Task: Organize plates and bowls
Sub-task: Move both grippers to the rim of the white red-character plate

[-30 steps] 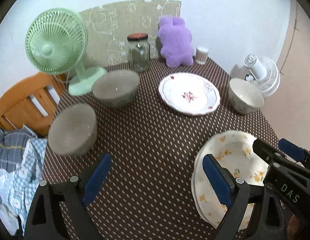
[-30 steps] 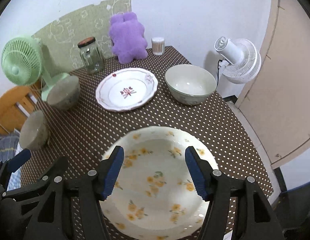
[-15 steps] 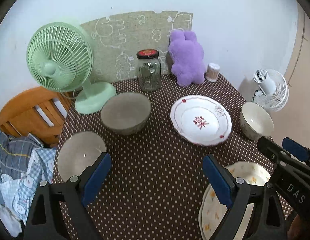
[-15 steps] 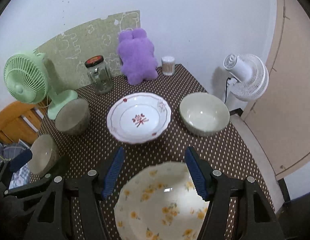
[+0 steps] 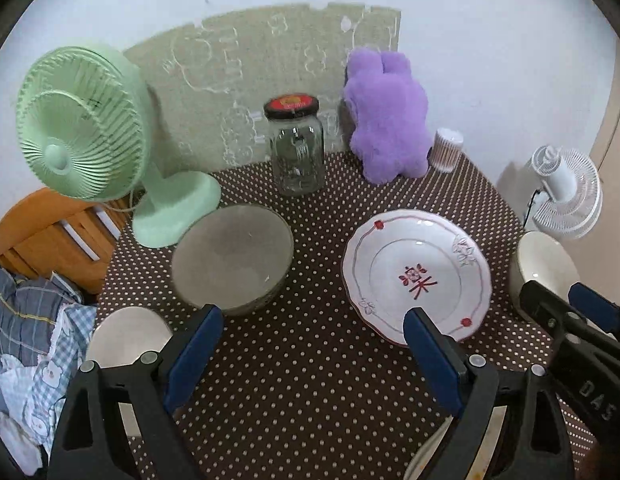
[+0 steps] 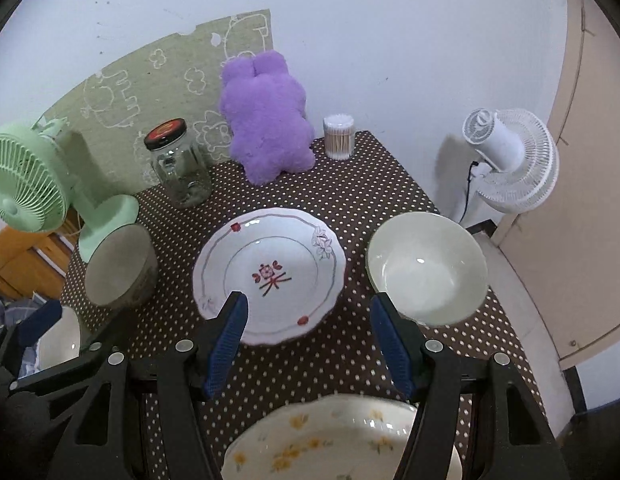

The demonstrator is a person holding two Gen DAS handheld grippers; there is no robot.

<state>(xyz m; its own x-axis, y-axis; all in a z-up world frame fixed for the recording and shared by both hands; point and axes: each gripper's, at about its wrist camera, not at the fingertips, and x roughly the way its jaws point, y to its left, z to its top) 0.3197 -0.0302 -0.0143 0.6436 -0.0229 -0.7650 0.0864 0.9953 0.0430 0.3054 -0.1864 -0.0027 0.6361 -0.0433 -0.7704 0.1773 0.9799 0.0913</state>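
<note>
A white plate with a red flower (image 5: 417, 276) (image 6: 270, 272) lies mid-table. A yellow-flowered plate (image 6: 329, 440) lies at the near edge, below my right gripper (image 6: 311, 344), which is open and empty above it. A cream bowl (image 6: 427, 268) (image 5: 543, 264) sits at the right. A grey bowl (image 5: 232, 258) (image 6: 120, 266) sits left of the white plate, and a second bowl (image 5: 128, 338) (image 6: 58, 344) sits nearer at the left edge. My left gripper (image 5: 313, 354) is open and empty, above the tablecloth.
A green fan (image 5: 82, 128), a glass jar (image 5: 296, 148), a purple plush toy (image 5: 385, 116) and a cotton-swab tub (image 5: 445, 150) stand along the back. A white fan (image 6: 509, 160) stands off the table's right side. A wooden chair with cloth (image 5: 38, 280) is at the left.
Both grippers have pulled back and tilted up. The yellow-flowered plate has slid toward the bottom of both views, and the white plate and bowls now sit lower and closer.
</note>
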